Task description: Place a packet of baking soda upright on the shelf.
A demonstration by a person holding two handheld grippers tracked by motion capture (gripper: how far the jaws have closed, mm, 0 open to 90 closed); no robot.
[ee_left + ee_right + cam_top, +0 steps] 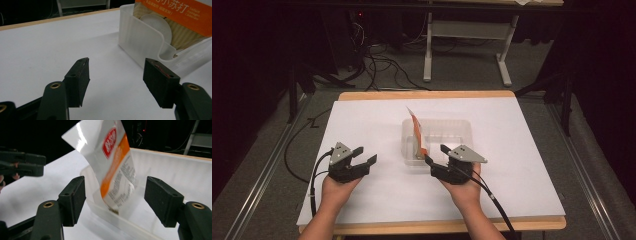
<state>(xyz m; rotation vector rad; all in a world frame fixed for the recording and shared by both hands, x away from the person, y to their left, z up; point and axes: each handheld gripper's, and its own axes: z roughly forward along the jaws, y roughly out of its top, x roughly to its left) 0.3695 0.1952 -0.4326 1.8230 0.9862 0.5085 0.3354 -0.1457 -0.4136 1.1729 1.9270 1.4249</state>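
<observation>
Packet [116,167] standing tilted in clear tray [175,170], just beyond right claw [115,200]; claw spread, gripping nothing

The packet [113,167] is white with an orange band, a red logo and fine dark print. It stands in a translucent whitish bin [462,131]. The worktop [362,125] is white with a pale wood edge.

- High view: above the near edge, looking forward and down on the whole table [362,130].
- Gripper views: low, close, both facing the clear tray [140,37] [175,170].
</observation>
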